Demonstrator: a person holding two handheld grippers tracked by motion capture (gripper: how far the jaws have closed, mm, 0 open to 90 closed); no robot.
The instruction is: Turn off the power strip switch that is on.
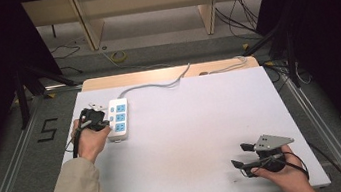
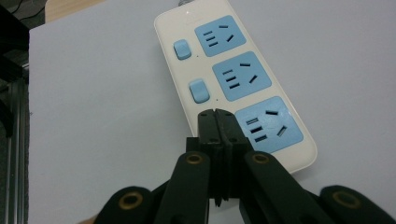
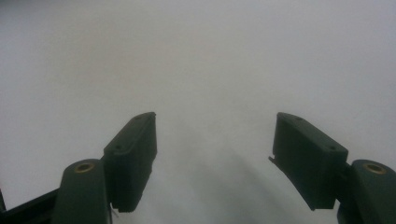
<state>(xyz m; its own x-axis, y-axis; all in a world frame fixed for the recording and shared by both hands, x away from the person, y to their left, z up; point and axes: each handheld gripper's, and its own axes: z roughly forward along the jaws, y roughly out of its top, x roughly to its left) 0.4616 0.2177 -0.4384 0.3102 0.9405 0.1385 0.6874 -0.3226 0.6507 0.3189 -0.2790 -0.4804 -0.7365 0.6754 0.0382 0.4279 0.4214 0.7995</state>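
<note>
Power strip [image 1: 119,119] lies near the surface's far-left corner, long axis running near-to-far; left gripper [image 2: 217,122], jaws pressed together and empty, tips at its near switch side, far closer than the right gripper [image 1: 243,155], jaws spread apart near the right-near corner.

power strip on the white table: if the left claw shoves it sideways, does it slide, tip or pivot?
The power strip lies flat and low, so tipping looks unlikely. Its smooth casing on the bare table would probably slide easily. The cord trailing off its far end may drag, likely pivoting it. The left claw, shut, is at its near end.
</note>
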